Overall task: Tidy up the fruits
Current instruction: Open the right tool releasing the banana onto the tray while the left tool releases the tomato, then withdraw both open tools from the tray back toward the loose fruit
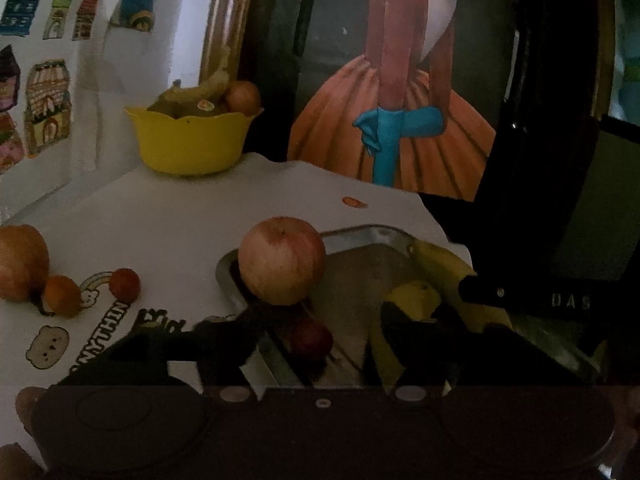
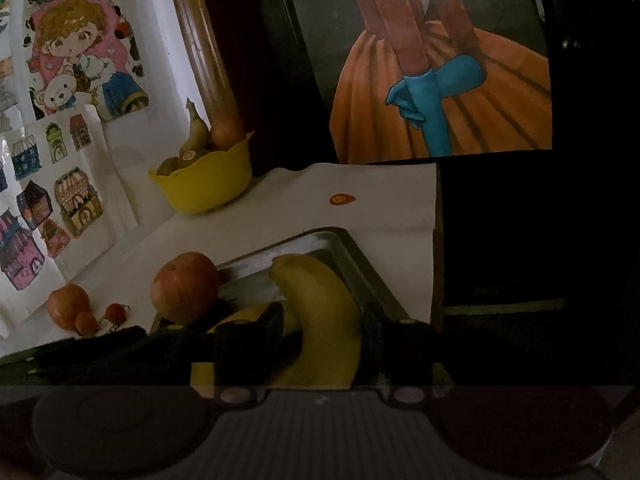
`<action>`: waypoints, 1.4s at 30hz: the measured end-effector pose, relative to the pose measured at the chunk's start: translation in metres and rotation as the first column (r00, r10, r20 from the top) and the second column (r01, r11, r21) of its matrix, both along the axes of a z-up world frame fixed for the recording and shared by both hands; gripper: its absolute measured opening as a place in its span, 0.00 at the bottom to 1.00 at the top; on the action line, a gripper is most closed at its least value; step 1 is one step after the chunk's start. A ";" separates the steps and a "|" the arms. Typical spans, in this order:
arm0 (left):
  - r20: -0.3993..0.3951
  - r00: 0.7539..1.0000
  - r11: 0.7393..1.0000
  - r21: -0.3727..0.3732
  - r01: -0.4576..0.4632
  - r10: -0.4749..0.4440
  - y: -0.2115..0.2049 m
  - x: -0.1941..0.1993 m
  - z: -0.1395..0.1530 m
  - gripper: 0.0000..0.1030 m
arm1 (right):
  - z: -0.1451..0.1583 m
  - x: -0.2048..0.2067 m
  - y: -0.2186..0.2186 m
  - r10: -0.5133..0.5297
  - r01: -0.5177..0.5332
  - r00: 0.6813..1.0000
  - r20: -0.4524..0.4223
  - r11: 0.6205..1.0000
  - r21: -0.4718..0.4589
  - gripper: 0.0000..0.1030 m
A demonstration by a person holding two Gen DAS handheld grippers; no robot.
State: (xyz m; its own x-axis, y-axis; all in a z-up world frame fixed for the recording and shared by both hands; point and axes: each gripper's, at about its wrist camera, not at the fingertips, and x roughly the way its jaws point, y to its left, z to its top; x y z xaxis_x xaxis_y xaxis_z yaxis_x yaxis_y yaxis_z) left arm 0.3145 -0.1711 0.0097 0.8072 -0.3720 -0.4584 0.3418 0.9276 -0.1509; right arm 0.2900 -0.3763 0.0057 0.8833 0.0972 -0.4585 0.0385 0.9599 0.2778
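A metal tray (image 1: 360,236) (image 2: 356,264) lies on the white table. A large red-yellow apple (image 1: 282,260) (image 2: 185,286) sits at its near-left corner, and a small red fruit (image 1: 311,338) lies inside. My left gripper (image 1: 320,340) hovers over the tray, open, with the small red fruit between its fingers. My right gripper (image 2: 326,336) is shut on a yellow banana (image 2: 320,300) over the tray; this banana and the right gripper also show in the left wrist view (image 1: 416,300). A yellow bowl (image 1: 190,140) (image 2: 208,188) at the back holds bananas and an orange.
An orange (image 1: 20,262) (image 2: 68,304) and two small fruits (image 1: 62,294) (image 1: 125,283) lie on the table at the left. Sticker sheets (image 2: 48,184) and a framed painting (image 1: 400,100) stand behind. The table's right edge (image 2: 434,240) drops into darkness.
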 end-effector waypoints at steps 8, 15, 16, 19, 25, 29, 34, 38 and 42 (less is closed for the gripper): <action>0.068 0.997 0.998 -0.035 -0.045 0.047 0.008 -0.009 0.012 0.90 | 0.007 -0.016 -0.004 -0.049 0.049 0.997 0.053 0.999 -0.005 0.78; 0.148 0.986 0.997 -0.037 -0.068 0.072 0.012 -0.021 0.022 0.98 | 0.020 -0.036 -0.003 -0.102 0.106 0.992 0.076 0.993 -0.047 0.94; 0.160 0.984 0.997 -0.028 -0.073 0.076 0.011 -0.022 0.023 0.98 | 0.022 -0.038 -0.003 -0.108 0.112 0.991 0.079 0.993 -0.048 0.95; 0.189 0.979 0.997 -0.005 -0.074 0.074 0.009 -0.028 0.026 0.98 | 0.028 -0.049 0.000 -0.118 0.122 0.989 0.088 0.991 -0.046 0.99; 0.216 0.974 0.998 0.009 -0.070 0.066 0.011 -0.037 0.038 0.98 | 0.042 -0.070 0.006 -0.123 0.130 0.988 0.098 0.989 -0.066 1.00; 0.233 0.969 0.996 -0.010 -0.084 0.084 0.019 -0.048 0.050 0.99 | 0.051 -0.083 0.011 -0.131 0.140 0.986 0.105 0.987 -0.085 1.00; 0.235 0.967 0.995 -0.006 -0.098 0.096 0.031 -0.068 0.062 0.99 | 0.064 -0.100 0.018 -0.128 0.139 0.984 0.126 0.987 -0.086 1.00; 0.253 0.961 0.993 -0.010 -0.116 0.115 0.047 -0.090 0.072 0.99 | 0.076 -0.116 0.032 -0.112 0.128 0.983 0.146 0.987 -0.101 1.00; 0.261 0.953 0.988 -0.027 -0.152 0.154 0.070 -0.113 0.077 0.99 | 0.086 -0.137 0.051 -0.073 0.092 0.983 0.167 0.990 -0.106 1.00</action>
State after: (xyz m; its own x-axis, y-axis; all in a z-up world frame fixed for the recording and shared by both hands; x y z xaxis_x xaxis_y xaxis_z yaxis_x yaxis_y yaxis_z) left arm 0.2017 -0.1009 0.0871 0.9459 -0.2368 -0.2217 0.2241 0.9712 -0.0811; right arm 0.1534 -0.3252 0.0916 0.9497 -0.0233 -0.3124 0.0823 0.9808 0.1770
